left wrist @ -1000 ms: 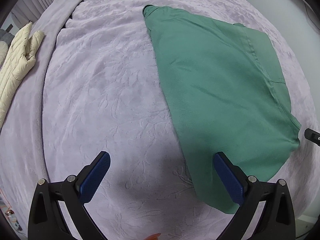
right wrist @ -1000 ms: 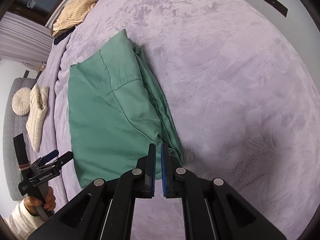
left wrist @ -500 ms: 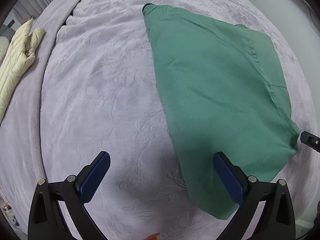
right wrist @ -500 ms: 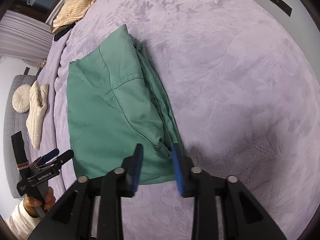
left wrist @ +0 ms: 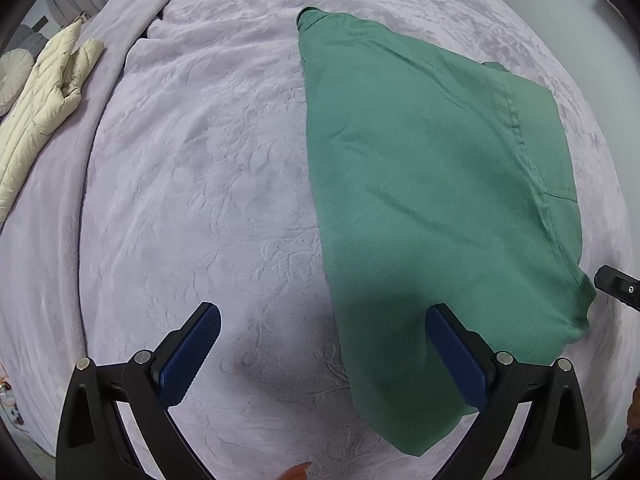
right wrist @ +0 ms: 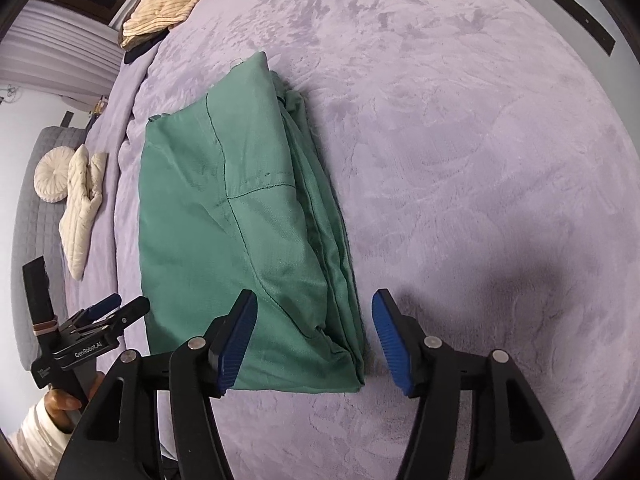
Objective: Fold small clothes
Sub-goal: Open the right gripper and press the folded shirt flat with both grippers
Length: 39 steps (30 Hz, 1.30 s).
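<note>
A green garment (left wrist: 432, 184) lies folded flat on the lilac blanket (left wrist: 200, 184); it also shows in the right wrist view (right wrist: 240, 224), with its stacked folded edges along its right side. My left gripper (left wrist: 324, 356) is open and empty, hovering over the garment's near left edge. My right gripper (right wrist: 314, 340) is open and empty, its jaws standing either side of the garment's near right corner. The left gripper also shows at the left of the right wrist view (right wrist: 108, 312).
A cream quilted jacket (left wrist: 44, 104) lies at the blanket's left edge, beside a round cushion (right wrist: 54, 176). A beige knit garment (right wrist: 172, 0) sits at the far end. A grey wall (left wrist: 560, 8) borders the bed on the right.
My right gripper has opened from shut and let go of the garment's near corner, which now lies on the blanket. My left gripper has drifted slightly, still open.
</note>
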Motion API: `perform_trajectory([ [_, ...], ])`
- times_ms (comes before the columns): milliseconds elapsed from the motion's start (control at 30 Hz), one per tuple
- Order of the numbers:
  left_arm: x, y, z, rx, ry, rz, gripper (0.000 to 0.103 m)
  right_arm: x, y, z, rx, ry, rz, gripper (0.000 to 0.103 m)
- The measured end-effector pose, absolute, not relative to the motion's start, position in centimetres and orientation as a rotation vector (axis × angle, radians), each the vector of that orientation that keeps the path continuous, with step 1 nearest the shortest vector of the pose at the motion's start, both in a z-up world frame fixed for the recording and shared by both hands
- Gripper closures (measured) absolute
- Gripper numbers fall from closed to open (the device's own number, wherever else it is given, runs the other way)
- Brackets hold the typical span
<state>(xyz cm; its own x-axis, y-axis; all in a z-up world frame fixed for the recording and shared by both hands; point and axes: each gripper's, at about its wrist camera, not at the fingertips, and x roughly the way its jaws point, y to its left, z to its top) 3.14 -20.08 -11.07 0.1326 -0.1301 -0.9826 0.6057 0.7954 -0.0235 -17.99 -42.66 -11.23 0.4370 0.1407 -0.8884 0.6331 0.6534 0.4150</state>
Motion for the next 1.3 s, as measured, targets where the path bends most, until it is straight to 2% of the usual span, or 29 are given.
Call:
perform_trajectory([
  [133,3.1,-20.6,-11.1,0.419,1.35,-0.553,0.0,-17.2,-43.2,-11.7,0.828,1.112,-0.311,0.027],
  [467,4.0,-21.6,-11.5,0.406,1.356,-0.542,0.0,-16.0,-44.6,-12.7,0.835,1.137,-0.275,0.026],
  [700,6.5,-20.9,-11.1,0.243,1.375,-0.628,0.0,-14.9,-45.6,-13.6,0.861,1.142,-0.219,0.026],
  [933,9.1,-21.8,-15.6,0.137,1.502,-0.732,0.0,-12.6,-46.6,-15.4,0.917,1.142,-0.067,0.026],
  [1300,7.8,-26.3,-17.7,0.145,1.499,-0.814,0.0,-7.5,-46.3,-17.7,0.957,1.144,0.085,0.023],
])
